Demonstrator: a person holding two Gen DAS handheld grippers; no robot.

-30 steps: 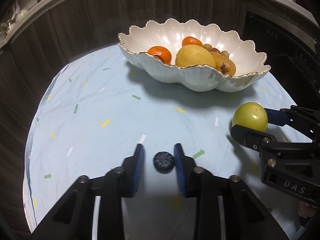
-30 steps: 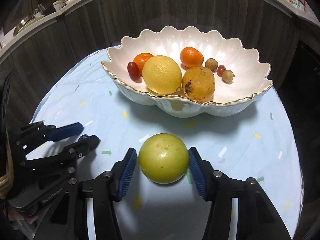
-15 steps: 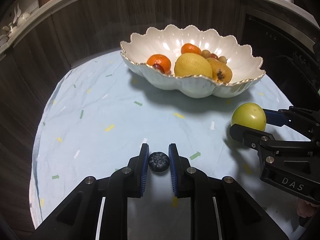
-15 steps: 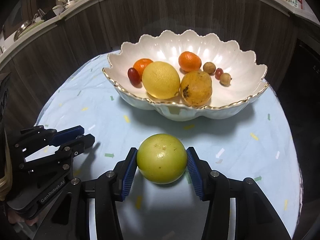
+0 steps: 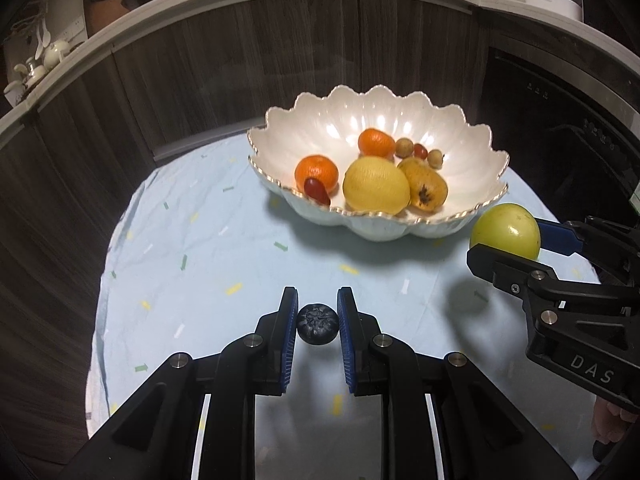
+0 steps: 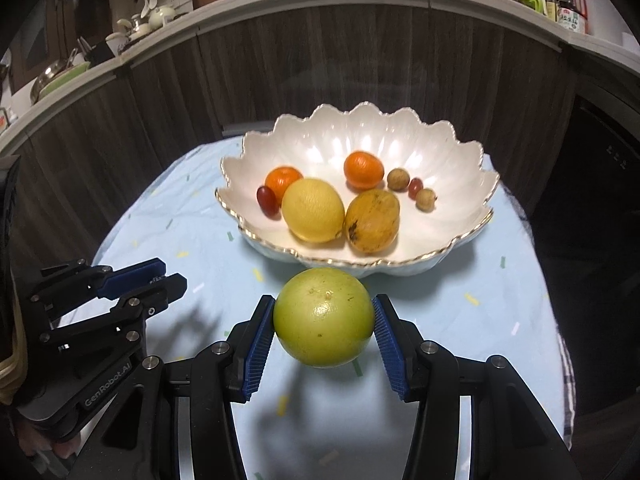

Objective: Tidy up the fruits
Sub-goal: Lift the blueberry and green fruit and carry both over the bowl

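Blue ribbed pads on the left tongs pinch a small dark blueberry from both sides, holding it clear above the table. The right tongs clamp a round green fruit between their own blue pads, which press on its left and right flanks; it too hangs off the cloth, with its shadow lying below it. In the left view the right tongs come in from the right edge with the green fruit just beside the bowl's rim. In the right view the left tongs sit at the lower left with their tips nearly together; the berry is hidden there.

A pale blue cloth with small coloured flecks covers the table. Towards its far side stands a white scalloped bowl with a gold edge. Inside lie a big yellow lemon, a brownish-yellow fruit with a dark spot touching it, two small oranges, a red grape at the left, and three small round fruits at the right. Dark wood-grain cupboard fronts curve behind the table.
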